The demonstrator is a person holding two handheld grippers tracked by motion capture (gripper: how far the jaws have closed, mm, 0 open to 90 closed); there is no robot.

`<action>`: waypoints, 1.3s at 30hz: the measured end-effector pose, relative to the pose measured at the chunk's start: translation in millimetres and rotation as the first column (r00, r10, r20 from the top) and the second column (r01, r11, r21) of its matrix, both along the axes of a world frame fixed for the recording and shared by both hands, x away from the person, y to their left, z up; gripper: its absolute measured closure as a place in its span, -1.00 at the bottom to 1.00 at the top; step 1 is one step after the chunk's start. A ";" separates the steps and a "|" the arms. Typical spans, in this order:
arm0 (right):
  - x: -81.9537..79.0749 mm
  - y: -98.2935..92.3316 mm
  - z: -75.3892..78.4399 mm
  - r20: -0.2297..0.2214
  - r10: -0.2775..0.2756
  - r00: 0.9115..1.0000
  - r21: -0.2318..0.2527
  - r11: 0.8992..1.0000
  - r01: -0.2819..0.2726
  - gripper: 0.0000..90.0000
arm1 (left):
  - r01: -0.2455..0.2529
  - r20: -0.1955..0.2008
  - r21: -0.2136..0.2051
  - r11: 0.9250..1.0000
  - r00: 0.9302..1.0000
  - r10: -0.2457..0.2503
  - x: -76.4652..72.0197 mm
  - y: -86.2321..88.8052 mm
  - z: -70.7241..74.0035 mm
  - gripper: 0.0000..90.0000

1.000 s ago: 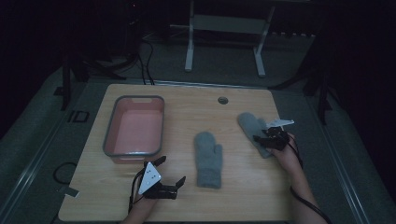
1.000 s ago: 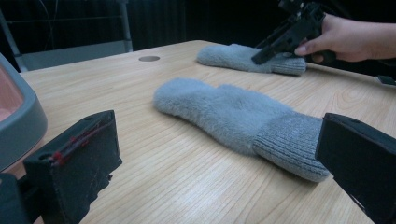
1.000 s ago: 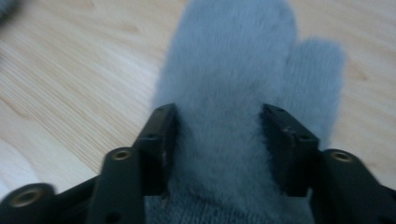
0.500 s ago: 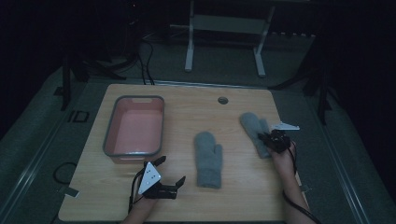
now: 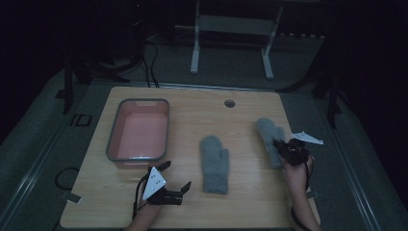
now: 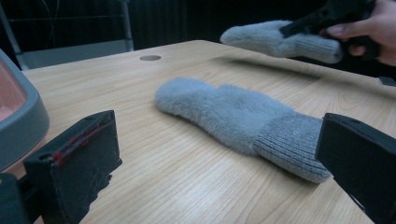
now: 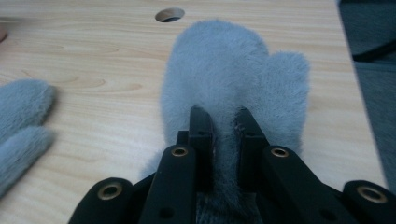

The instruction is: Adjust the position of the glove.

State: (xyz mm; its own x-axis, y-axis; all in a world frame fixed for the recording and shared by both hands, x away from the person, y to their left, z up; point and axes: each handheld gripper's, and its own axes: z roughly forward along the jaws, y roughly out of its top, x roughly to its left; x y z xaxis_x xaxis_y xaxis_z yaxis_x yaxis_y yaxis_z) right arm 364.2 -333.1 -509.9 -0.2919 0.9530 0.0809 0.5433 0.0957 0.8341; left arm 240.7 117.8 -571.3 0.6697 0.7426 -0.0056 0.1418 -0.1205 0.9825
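Observation:
Two grey fluffy mittens are on the wooden table (image 5: 192, 110). One mitten (image 5: 214, 163) lies flat at the middle, its knit cuff (image 6: 289, 144) toward the near edge. The other mitten (image 5: 268, 134) is at the right, and my right gripper (image 5: 285, 147) is shut on it near the cuff. Its jaws pinch a fold of fur (image 7: 225, 135). In the left gripper view this mitten (image 6: 275, 39) hangs just above the table with a shadow under it. My left gripper (image 5: 175, 177) rests open near the front edge, left of the middle mitten, with nothing between its jaws.
A pink tray with a grey rim (image 5: 113, 139) stands at the left of the table. A round hole (image 5: 229, 103) sits near the far edge. A metal stand (image 5: 231, 29) and cables are on the floor beyond the table.
My right gripper has shifted a little to the right and toward the near edge, taking the right mitten with it. The left gripper and the middle mitten have not moved.

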 end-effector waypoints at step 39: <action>-66.5 12.8 -8.0 -0.074 -0.040 0.996 0.037 0.998 0.043 -0.04 | 0.009 -0.006 0.006 1.000 1.000 -0.009 0.4 -1.4 0.2 -1.00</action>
